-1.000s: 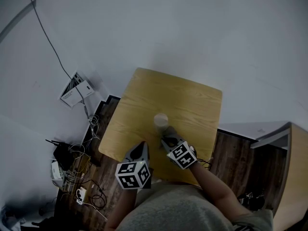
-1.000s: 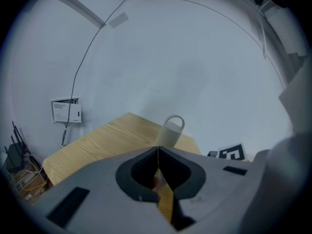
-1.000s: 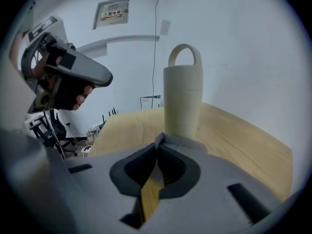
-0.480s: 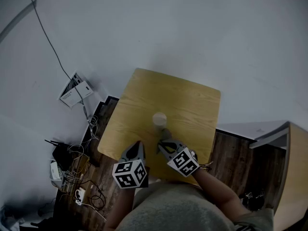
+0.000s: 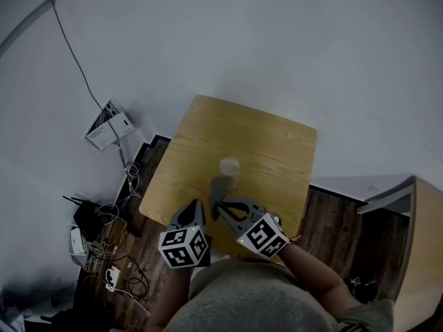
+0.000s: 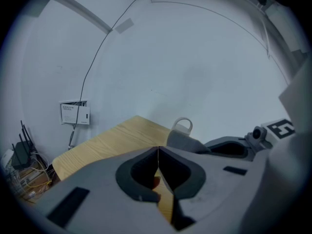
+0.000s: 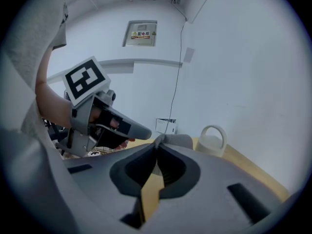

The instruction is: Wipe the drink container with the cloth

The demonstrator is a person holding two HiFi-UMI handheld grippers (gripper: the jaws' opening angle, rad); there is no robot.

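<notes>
Head view looks steeply down; both low tool views share the drink container (image 7: 210, 144).

The table (image 5: 270, 151) is pale wood with a fine straight grain and a smooth, low-sheen finish. The drink container (image 5: 230, 166) looks like matt off-white plastic, and its loop handle is smooth. At 6 o'clock of it, the cloth (image 5: 220, 189) is soft grey fabric, dull and creased. The left gripper (image 6: 158, 150) and right gripper (image 7: 157, 143) have matt grey plastic shells with darker, ribbed, rubbery-looking pads (image 7: 174, 173). Their marker cubes (image 5: 181, 246) carry flat black-and-white print. At 4 o'clock of the table, the floor (image 5: 346, 227) is dark wood plank. The wall (image 5: 277, 47) is smooth and matt.
</notes>
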